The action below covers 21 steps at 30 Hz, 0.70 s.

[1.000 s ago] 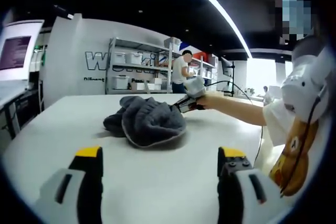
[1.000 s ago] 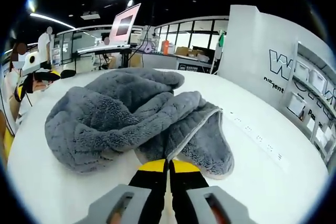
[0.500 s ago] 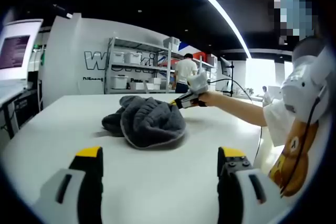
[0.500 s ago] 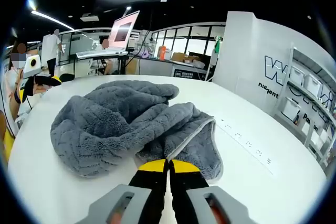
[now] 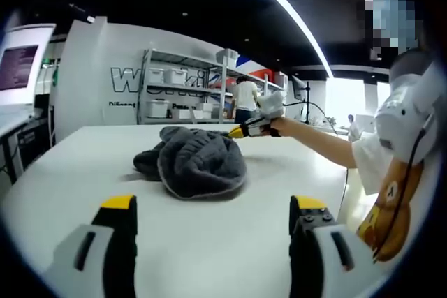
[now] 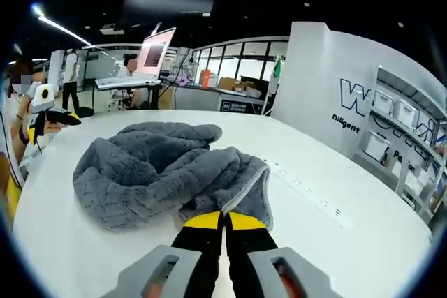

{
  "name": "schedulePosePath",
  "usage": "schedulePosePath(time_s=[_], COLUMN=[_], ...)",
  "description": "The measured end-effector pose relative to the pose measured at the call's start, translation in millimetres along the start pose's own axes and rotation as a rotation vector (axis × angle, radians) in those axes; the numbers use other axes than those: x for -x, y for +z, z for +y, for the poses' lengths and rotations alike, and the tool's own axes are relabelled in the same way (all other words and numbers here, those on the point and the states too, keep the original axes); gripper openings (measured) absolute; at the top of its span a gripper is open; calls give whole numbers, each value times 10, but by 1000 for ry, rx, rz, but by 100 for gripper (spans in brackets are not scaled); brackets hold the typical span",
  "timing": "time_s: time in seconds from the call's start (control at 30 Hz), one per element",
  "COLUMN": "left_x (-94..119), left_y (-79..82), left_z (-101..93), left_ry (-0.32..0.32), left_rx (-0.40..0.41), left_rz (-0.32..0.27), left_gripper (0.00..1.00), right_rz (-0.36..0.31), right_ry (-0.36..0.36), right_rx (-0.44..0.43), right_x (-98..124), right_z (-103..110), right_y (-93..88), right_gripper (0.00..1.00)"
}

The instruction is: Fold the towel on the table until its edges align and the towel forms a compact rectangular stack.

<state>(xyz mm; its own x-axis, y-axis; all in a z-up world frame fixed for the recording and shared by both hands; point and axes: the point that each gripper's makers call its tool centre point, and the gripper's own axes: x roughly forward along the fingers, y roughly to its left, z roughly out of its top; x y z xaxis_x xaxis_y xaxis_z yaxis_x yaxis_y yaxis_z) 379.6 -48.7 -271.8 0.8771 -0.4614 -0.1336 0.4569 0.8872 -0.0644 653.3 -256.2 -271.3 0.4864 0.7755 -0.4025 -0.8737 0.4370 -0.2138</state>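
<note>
Folding has barely begun here: the grey towel [image 5: 192,164] is a crumpled heap in the middle of the white desk [image 5: 63,172], no flat layers, no matched edges, so by my reading the whole job is ahead. It wants spreading out, then folding corner to corner, then squaring into a stack.

Starting on the left: the left tongs [image 5: 213,204] sit at the near edge of the desk, jaws wide apart with nothing between them, yellow tips pointing at the heap. The towel lies well beyond them, farther across the desk and roughly centred between the two jaws.

Moving right in the left gripper view, the right tongs [image 5: 237,132] come in on an outstretched arm from the right, and they meet the far right side of the towel.

Now the right gripper view, and here the picture is clearer: the right tongs [image 6: 224,220] have their jaws pressed together, clamped on the pale-trimmed edge of the towel [image 6: 167,172] right at the tips. The bulk of the cloth spills away from them, to the left and beyond, resting on the desk [image 6: 363,242]. At far left the left tongs [image 6: 57,118] show small, well apart from the towel.
</note>
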Motion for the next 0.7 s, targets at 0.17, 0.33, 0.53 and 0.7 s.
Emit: schedulePosePath(time_s=[0.17, 0.33, 0.53, 0.7], left_x=[-24, -32, -61, -85], left_y=[-49, -72, -87, -67], left_z=[-12, -7, -10, -17], left_ry=[-11, -13, -15, -21], left_rx=[0, -1, 2, -2], left_rz=[5, 7, 11, 14], left_gripper=[95, 95, 95, 95], right_rz=[1, 4, -10, -24], right_ry=[-16, -28, -50, -73], right_rx=[-2, -2, -11, -13], right_x=[70, 154, 281, 408], right_z=[-25, -56, -133, -209], right_y=[-50, -102, -94, -61], right_gripper=[2, 2, 2, 2])
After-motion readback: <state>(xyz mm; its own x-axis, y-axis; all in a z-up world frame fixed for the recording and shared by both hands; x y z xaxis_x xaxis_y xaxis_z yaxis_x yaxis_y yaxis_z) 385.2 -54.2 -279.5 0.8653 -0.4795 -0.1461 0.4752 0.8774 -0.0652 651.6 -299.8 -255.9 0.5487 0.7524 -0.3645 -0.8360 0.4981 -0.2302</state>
